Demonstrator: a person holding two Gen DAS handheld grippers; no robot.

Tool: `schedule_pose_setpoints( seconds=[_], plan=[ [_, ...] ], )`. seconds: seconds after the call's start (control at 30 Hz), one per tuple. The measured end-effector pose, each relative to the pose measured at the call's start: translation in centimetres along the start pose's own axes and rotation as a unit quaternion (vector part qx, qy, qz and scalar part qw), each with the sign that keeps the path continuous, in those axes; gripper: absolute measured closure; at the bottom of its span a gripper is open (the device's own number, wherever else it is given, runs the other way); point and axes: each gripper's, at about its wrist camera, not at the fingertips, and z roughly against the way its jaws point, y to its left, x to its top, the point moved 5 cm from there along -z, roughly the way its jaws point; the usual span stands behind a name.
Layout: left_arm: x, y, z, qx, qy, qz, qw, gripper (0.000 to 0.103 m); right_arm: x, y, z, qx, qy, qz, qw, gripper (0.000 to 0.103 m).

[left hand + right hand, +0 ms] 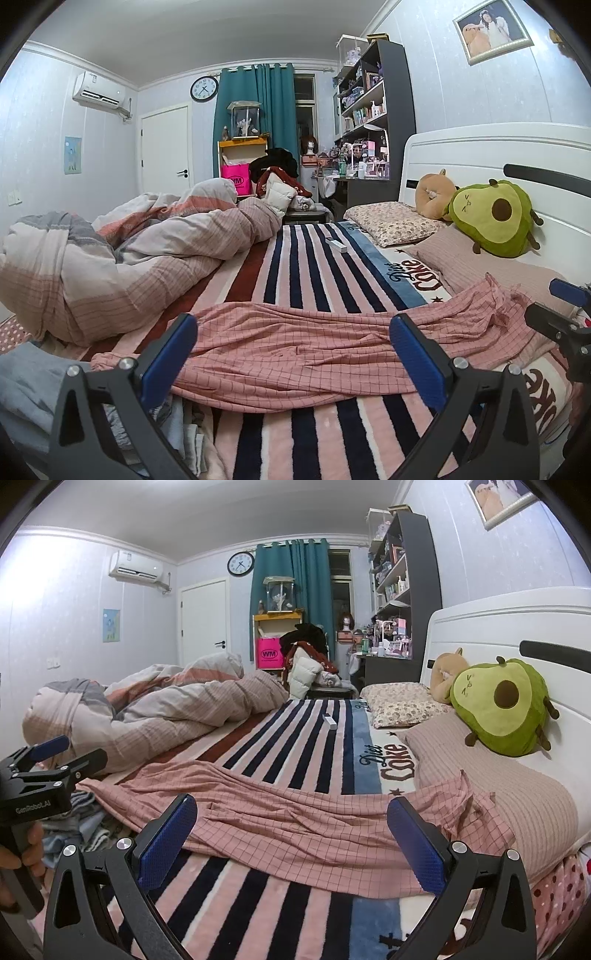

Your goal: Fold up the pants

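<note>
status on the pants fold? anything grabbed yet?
Done: the pink checked pants lie stretched across the striped blanket, rumpled, with no fold visible. In hand: nothing; the left gripper and right gripper are both open, at the near edge. Left: grab, fold, every step.

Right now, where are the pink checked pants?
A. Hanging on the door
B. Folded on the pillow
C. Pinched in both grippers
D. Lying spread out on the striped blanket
D: the pink checked pants lie rumpled across the striped blanket, and both the left gripper and right gripper are open and hold nothing.
</note>
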Motion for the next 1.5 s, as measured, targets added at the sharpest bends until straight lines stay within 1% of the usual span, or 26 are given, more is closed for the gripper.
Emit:
schedule_pose_setpoints(
  seconds=[1.07, 1.23, 1.3, 1.4, 1.47, 1.5],
  plan=[
    [-0.5, -0.8, -0.1, -0.005, 0.007, 0.004, 1.0, 0.001, -0.2, -0.2, 0.2, 0.004, -0.001, -0.005, 1.0, 0.0],
    [-0.6, -0.7, -0.6, -0.015, 0.012, 0.01, 0.9998, 0.001, -0.8, -0.2, 0.0, 0.002, 0.004, -0.006, 1.0, 0.0],
    [-1.0, -0.5, -1.2, -0.018, 0.016, 0.016, 0.9996, 0.001, -1.1, -0.6, -0.5, 0.007, 0.011, -0.014, 1.0, 0.0],
    [-2.5, 0.2, -2.6, -0.012, 0.03, 0.025, 0.9992, 0.001, -2.4, -1.9, -1.7, 0.011, 0.036, -0.042, 0.998, 0.0],
    [-3.8, 0.8, -4.1, -0.01, 0.052, 0.028, 0.9982, 0.001, -4.0, -3.5, -2.9, 0.016, 0.056, -0.069, 0.996, 0.001],
    [-4.6, 1.1, -5.0, -0.006, 0.069, 0.032, 0.9971, 0.001, -4.9, -4.1, -3.6, 0.014, 0.068, -0.078, 0.995, 0.001]
  ],
)
